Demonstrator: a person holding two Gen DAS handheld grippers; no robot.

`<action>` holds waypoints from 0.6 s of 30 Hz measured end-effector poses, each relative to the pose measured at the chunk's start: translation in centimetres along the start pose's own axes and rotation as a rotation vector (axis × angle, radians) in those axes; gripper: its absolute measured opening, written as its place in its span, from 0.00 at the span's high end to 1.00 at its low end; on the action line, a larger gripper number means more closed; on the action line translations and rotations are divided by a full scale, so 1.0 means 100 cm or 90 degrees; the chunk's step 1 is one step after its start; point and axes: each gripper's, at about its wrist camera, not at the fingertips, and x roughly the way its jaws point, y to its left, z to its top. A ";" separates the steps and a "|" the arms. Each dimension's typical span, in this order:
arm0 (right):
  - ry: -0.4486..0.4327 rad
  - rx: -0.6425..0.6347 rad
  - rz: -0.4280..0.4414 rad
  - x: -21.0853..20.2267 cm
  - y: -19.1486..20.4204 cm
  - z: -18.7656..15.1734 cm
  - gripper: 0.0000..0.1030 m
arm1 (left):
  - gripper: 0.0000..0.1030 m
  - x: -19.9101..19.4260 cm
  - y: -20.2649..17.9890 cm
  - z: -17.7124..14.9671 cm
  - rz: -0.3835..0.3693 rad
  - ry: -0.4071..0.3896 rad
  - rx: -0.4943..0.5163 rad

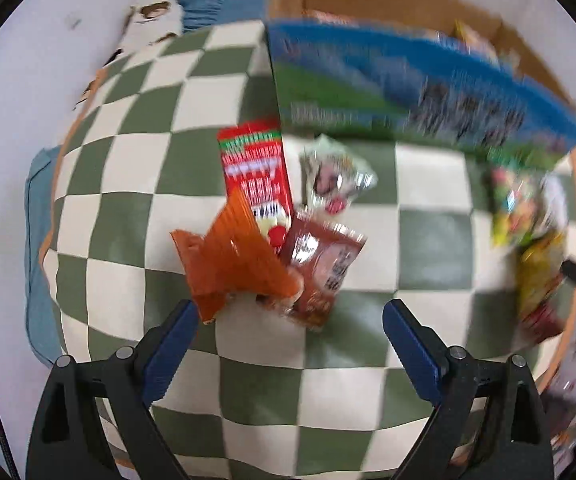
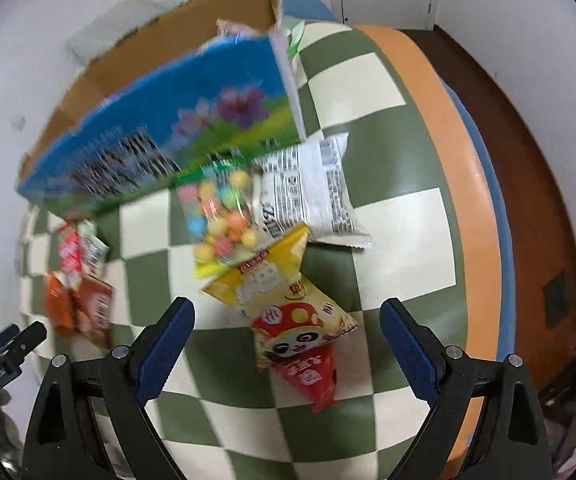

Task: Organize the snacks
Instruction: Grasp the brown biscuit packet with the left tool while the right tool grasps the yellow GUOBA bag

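Note:
Snack packets lie on a green-and-cream checkered cloth (image 1: 247,392). In the left wrist view my left gripper (image 1: 290,336) is open and empty, just short of an orange packet (image 1: 231,256), a brown packet (image 1: 320,268), a red packet (image 1: 253,168) and a clear wrapped sweet (image 1: 334,176). In the right wrist view my right gripper (image 2: 288,336) is open and empty, over a yellow panda packet (image 2: 288,300). Beyond it lie a bag of coloured balls (image 2: 219,216), a white packet (image 2: 312,192) and a small red packet (image 2: 312,376). An open cardboard box (image 2: 155,132) with a blue-green printed side stands behind.
The box also shows in the left wrist view (image 1: 388,80), with packets inside. The cloth has an orange border (image 2: 460,160) at the right, then a blue edge and brown floor (image 2: 528,160). The left gripper's tip (image 2: 7,348) shows at the lower left. White wall lies behind.

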 end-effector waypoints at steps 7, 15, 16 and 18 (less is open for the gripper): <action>0.040 -0.065 -0.045 0.039 0.019 0.004 0.25 | 0.09 0.055 -0.030 0.012 0.054 0.058 0.143; 0.054 -0.066 -0.009 0.044 0.035 -0.007 0.53 | 0.53 0.075 -0.062 0.008 0.063 0.089 0.230; 0.056 -0.067 0.000 0.043 0.038 -0.009 0.53 | 0.53 0.076 -0.062 0.007 0.049 0.098 0.217; 0.063 -0.064 0.022 0.043 0.042 -0.013 0.54 | 0.54 0.076 -0.057 0.004 0.028 0.106 0.189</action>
